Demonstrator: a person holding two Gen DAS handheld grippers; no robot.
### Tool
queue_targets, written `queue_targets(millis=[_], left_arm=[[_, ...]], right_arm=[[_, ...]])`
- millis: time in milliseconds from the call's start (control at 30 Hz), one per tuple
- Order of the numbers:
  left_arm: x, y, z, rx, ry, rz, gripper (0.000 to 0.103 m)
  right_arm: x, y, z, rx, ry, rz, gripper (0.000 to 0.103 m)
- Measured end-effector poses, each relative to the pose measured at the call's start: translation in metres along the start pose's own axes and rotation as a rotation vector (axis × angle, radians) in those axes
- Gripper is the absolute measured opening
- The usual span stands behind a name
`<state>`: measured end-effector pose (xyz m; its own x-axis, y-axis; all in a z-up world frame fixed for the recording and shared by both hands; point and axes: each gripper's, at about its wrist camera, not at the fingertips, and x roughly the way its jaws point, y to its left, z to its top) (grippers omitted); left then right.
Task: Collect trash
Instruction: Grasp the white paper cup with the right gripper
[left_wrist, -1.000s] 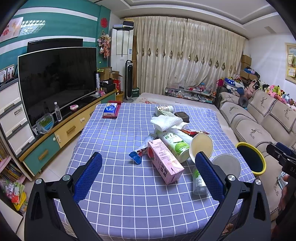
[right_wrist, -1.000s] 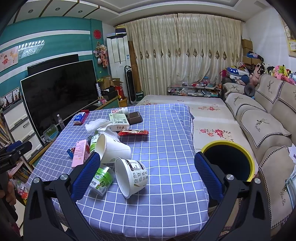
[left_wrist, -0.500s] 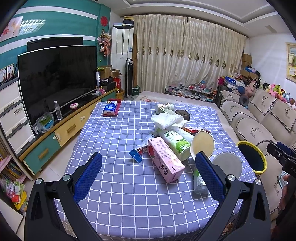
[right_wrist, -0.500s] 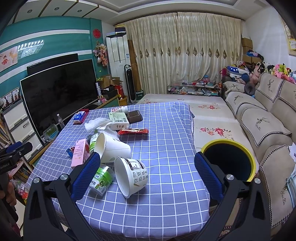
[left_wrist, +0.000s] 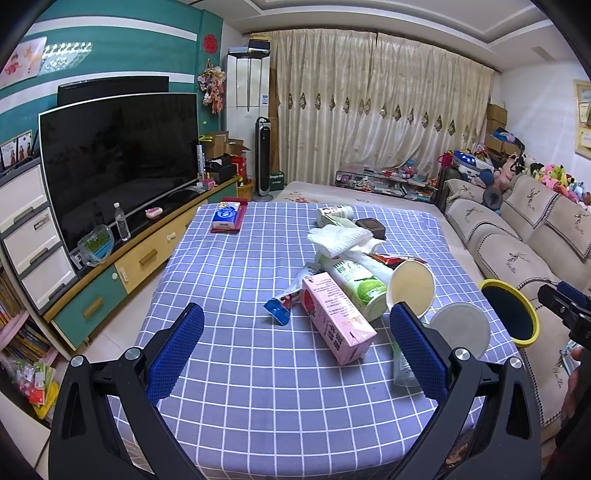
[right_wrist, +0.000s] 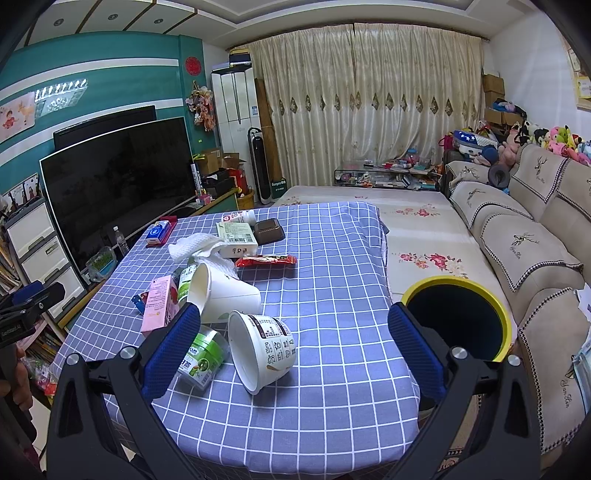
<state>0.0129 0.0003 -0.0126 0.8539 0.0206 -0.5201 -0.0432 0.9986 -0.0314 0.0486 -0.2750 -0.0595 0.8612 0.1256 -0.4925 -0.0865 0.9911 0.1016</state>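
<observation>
Trash lies on a blue checked table (left_wrist: 258, 398): a pink carton (left_wrist: 334, 322), a green bottle (left_wrist: 356, 282), a white cup (left_wrist: 410, 286), crumpled tissue (left_wrist: 341, 240) and a blue wrapper (left_wrist: 279, 308). In the right wrist view I see a white noodle bowl (right_wrist: 262, 349) on its side, a green tub (right_wrist: 201, 358), the white cup (right_wrist: 225, 291), the pink carton (right_wrist: 159, 302) and a red wrapper (right_wrist: 266, 261). A yellow-rimmed bin (right_wrist: 458, 317) stands right of the table. My left gripper (left_wrist: 295, 345) and right gripper (right_wrist: 291, 343) are open and empty above the near edge.
A TV (left_wrist: 118, 155) on a cabinet runs along the left. A sofa (right_wrist: 524, 236) runs along the right. A tissue pack (left_wrist: 226, 218), a white box (right_wrist: 238, 238) and a dark box (right_wrist: 269, 230) lie at the table's far end.
The left wrist view has shifted slightly: the trash sits a little lower and closer. The right gripper has barely moved. Both stay open.
</observation>
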Motion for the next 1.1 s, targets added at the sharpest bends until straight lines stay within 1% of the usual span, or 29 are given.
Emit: queue_targets(millis=[67, 267, 367, 433, 533, 600, 667, 700, 767, 800, 867, 1000, 1067, 1100], left_arm=[[0.0, 0.001, 0.0, 0.001, 0.0, 0.009, 0.099], [0.0, 0.003, 0.002, -0.006, -0.001, 0.001, 0.099], [0.001, 0.003, 0.002, -0.009, 0.0, -0.004, 0.099], [0.002, 0.003, 0.002, -0.006, 0.001, -0.004, 0.099], [0.002, 0.003, 0.001, -0.006, 0.001, -0.007, 0.099], [0.003, 0.004, 0.001, -0.006, 0.002, -0.007, 0.099], [0.004, 0.004, 0.0, -0.009, 0.006, -0.007, 0.099], [0.006, 0.004, 0.0, -0.011, 0.011, -0.008, 0.099], [0.01, 0.004, -0.001, -0.011, 0.021, -0.012, 0.099], [0.011, 0.004, -0.002, -0.01, 0.026, -0.012, 0.099], [0.016, 0.005, -0.002, -0.011, 0.037, -0.015, 0.099], [0.028, 0.004, -0.005, -0.016, 0.059, -0.027, 0.099], [0.034, 0.003, -0.005, -0.014, 0.067, -0.029, 0.099], [0.036, 0.003, -0.005, -0.015, 0.071, -0.03, 0.099]], right_arm=[[0.0, 0.0, 0.0, 0.0, 0.001, -0.002, 0.097], [0.006, 0.001, -0.003, -0.001, 0.013, 0.001, 0.097], [0.01, 0.002, -0.007, -0.009, 0.025, 0.024, 0.097], [0.017, 0.007, -0.012, -0.035, 0.043, 0.052, 0.097], [0.031, 0.017, -0.023, -0.09, 0.073, 0.047, 0.097], [0.04, 0.02, -0.03, -0.105, 0.09, 0.062, 0.088], [0.051, 0.021, -0.034, -0.105, 0.121, 0.066, 0.07], [0.057, 0.021, -0.036, -0.103, 0.137, 0.065, 0.067], [0.069, 0.019, -0.04, -0.099, 0.166, 0.05, 0.051], [0.075, 0.019, -0.041, -0.098, 0.178, 0.041, 0.048], [0.089, 0.017, -0.044, -0.089, 0.207, 0.029, 0.037], [0.107, 0.016, -0.047, -0.079, 0.233, -0.014, 0.032], [0.11, 0.014, -0.047, -0.067, 0.229, -0.023, 0.025], [0.111, 0.011, -0.046, -0.054, 0.225, -0.02, 0.02]])
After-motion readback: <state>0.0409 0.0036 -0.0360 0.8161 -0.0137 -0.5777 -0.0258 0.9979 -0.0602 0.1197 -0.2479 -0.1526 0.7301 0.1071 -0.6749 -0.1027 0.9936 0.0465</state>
